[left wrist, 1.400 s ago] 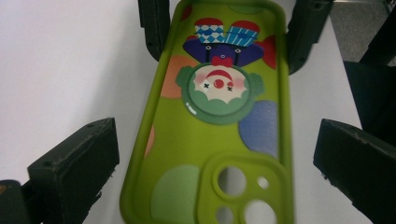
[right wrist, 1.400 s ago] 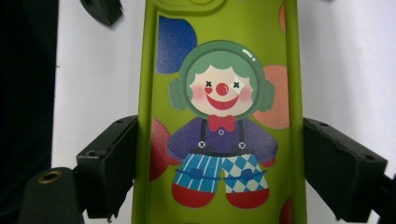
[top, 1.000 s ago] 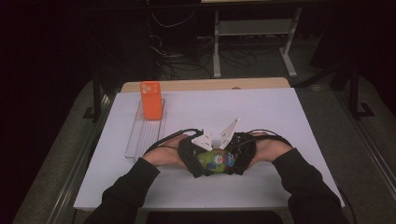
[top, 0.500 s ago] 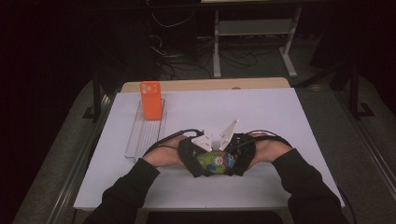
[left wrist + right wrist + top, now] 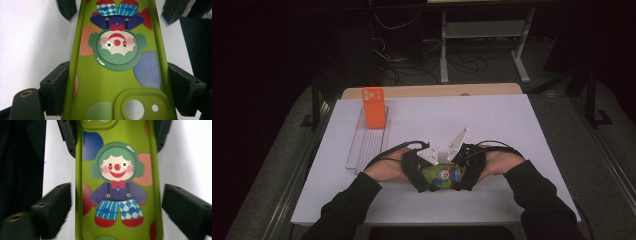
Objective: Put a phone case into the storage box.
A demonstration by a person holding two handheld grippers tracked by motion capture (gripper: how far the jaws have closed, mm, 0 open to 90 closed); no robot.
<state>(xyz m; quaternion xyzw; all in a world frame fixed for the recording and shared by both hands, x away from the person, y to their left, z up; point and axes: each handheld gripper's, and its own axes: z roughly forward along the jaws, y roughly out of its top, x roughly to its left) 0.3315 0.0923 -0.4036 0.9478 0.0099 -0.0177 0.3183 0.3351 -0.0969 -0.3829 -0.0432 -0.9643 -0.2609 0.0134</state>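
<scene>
A green phone case (image 5: 442, 175) with a clown picture lies flat near the table's front edge, between both grippers. My left gripper (image 5: 419, 172) holds the camera-cutout end; in the left gripper view its pads (image 5: 58, 82) press on both long edges of the case (image 5: 112, 75), having just closed in a little. My right gripper (image 5: 464, 172) straddles the other end. Its jaws have just been opening, and in the right gripper view the case (image 5: 117, 195) lies between the fingers (image 5: 182, 207) with a thin gap at the left one.
An orange phone case (image 5: 373, 107) stands upright at the far end of a clear ribbed tray (image 5: 362, 150) on the left. A white sheet (image 5: 512, 125) covers the tabletop. Cables and table legs lie on the dark floor behind.
</scene>
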